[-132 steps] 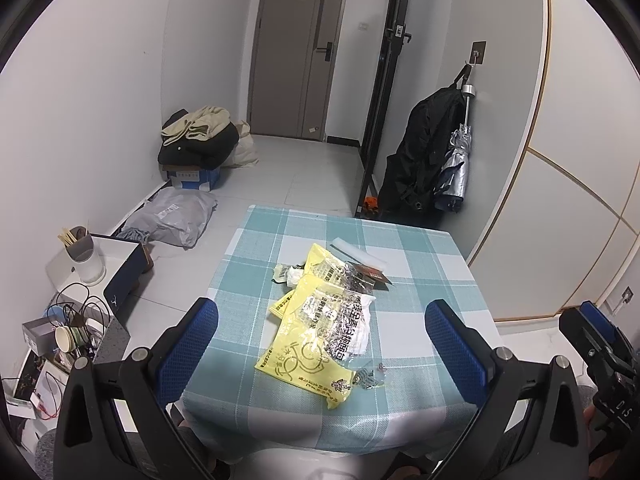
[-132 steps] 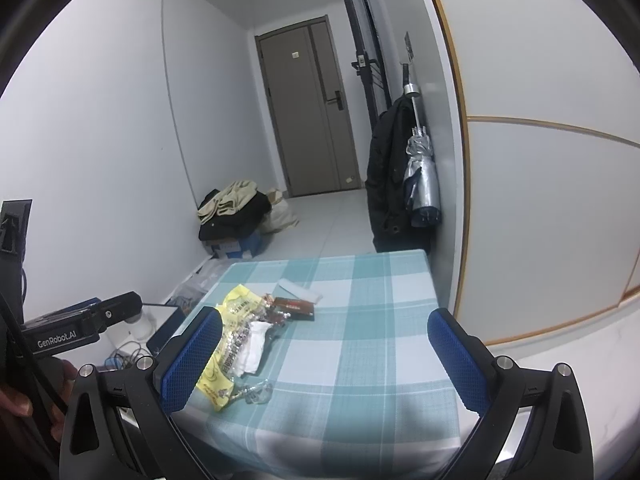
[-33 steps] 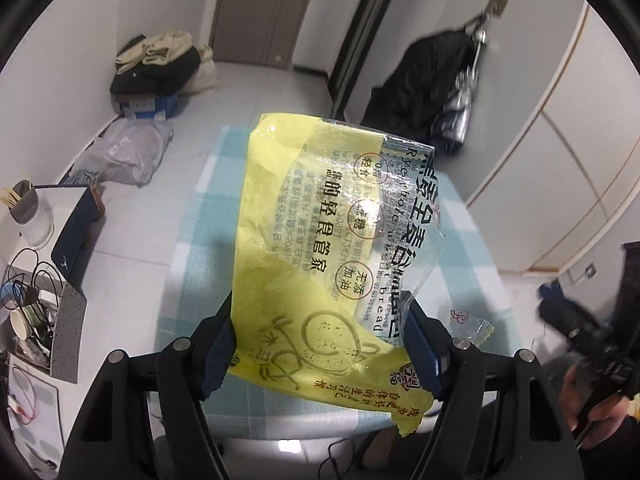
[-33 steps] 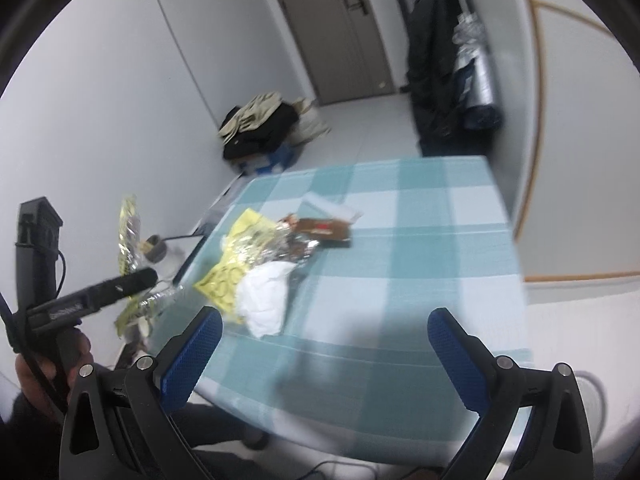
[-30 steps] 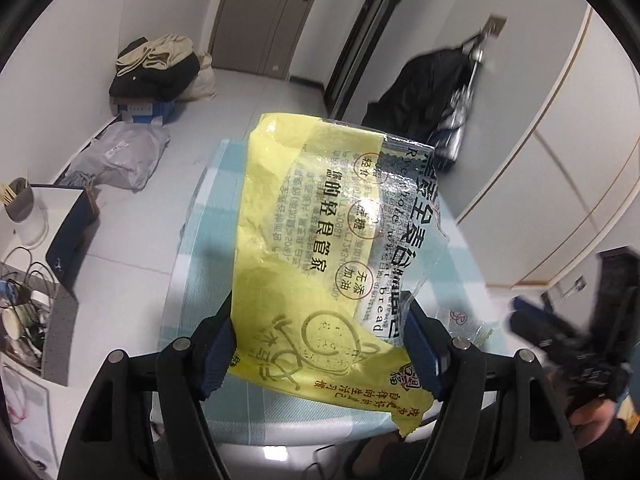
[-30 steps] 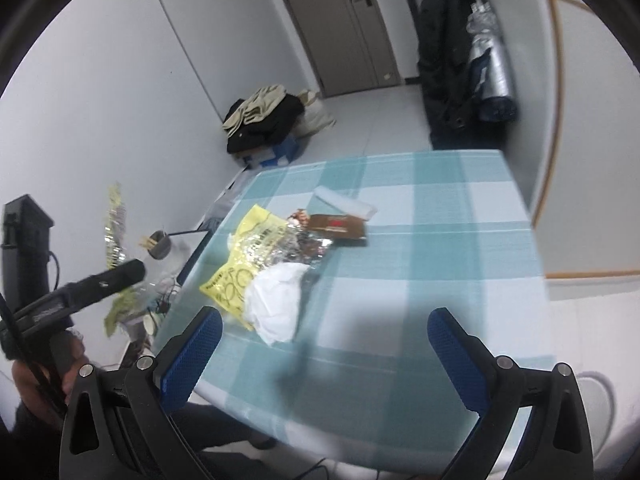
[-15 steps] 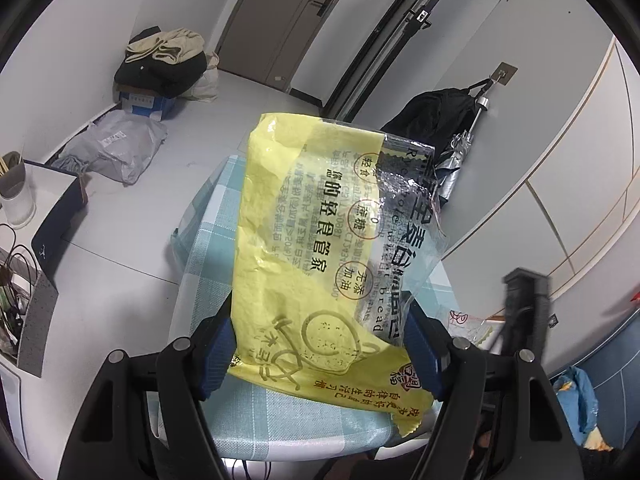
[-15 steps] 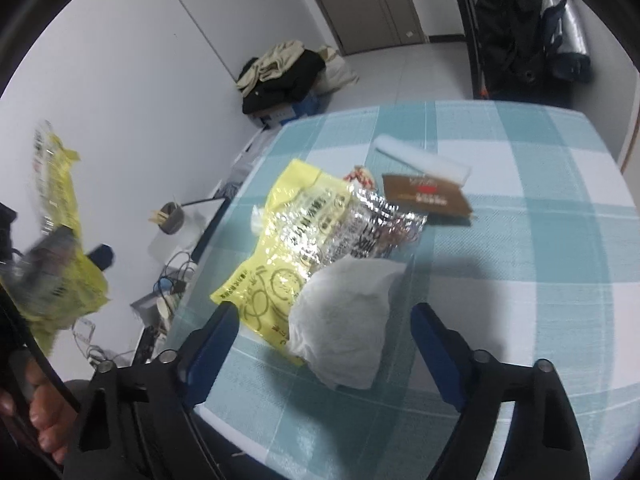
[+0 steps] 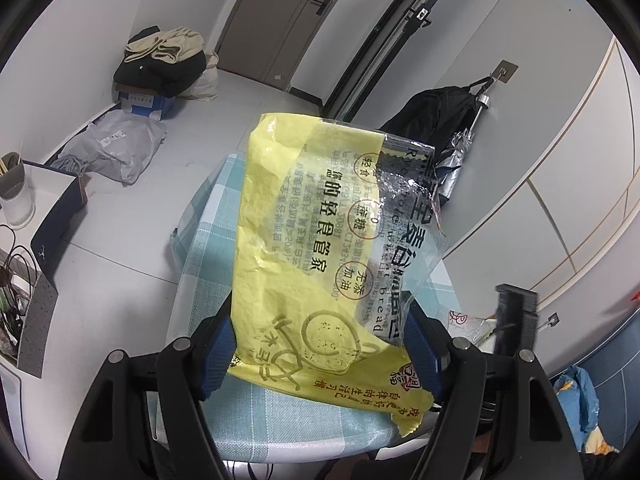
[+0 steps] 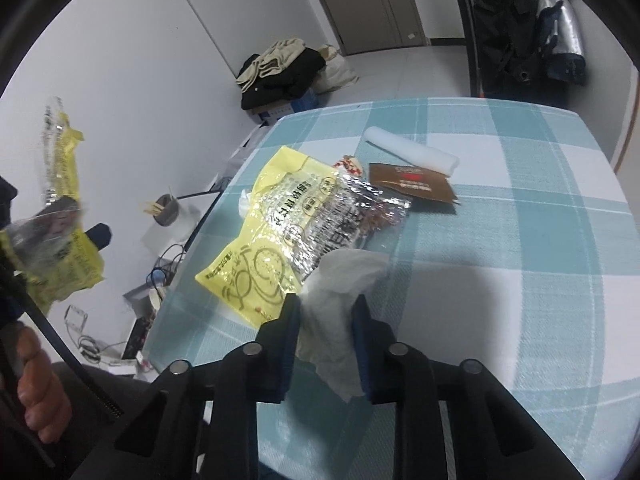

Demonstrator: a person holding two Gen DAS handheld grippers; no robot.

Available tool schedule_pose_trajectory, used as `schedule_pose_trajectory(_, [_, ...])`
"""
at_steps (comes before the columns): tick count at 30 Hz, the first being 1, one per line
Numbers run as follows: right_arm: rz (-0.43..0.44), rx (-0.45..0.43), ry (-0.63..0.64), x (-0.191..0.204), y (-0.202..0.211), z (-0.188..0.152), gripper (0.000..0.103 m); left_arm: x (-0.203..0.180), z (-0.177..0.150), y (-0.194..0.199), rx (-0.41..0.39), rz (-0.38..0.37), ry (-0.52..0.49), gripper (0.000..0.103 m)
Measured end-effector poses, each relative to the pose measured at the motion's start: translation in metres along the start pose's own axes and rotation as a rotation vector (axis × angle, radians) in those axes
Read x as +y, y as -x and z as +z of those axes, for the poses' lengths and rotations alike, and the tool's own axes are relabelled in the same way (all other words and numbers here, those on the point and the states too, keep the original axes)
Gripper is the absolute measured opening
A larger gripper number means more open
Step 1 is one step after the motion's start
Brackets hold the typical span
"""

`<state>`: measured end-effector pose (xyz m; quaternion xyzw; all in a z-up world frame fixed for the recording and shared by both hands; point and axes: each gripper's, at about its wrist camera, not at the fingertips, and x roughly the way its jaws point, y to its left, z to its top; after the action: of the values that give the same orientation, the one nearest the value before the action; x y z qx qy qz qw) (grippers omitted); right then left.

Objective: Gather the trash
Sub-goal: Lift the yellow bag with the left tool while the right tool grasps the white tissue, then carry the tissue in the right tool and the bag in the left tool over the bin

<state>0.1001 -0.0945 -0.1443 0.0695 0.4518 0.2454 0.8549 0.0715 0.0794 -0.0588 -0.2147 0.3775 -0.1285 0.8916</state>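
Both tongs, the left tongs [image 9: 320, 350] and the right tongs [image 10: 325, 334], share black plastic frames, blue finger pads and round silver screws.

**Even indoor light, strong fisheye curve, some blur at one edge**

Both views are lit by soft, cool indoor light with no visible lamp. Black corners ring each round fisheye picture, and walls and door frames bend near the rims. Soft shadows fall on the checked desk [image 10: 500, 280]. Glare glints off the silvery inside of a yellow wrapper [image 10: 320, 216]. At the right wrist view's left edge, a held yellow bag [image 10: 64, 216] is smeared by blur.
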Motion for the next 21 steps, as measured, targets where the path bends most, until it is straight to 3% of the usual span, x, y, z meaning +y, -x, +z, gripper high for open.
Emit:
schedule_pose_trajectory(9, [0.009,-0.083,-0.009,-0.012,0.064,-0.006,0.016,-0.01,-0.007,-0.002,0.003,0.061,-0.052,0.072])
schedule_pose_trajectory(21, [-0.035,-0.269,-0.025,-0.047,0.195,-0.023,0.016,-0.055,-0.022,-0.009,0.002,0.128,-0.21,0.072])
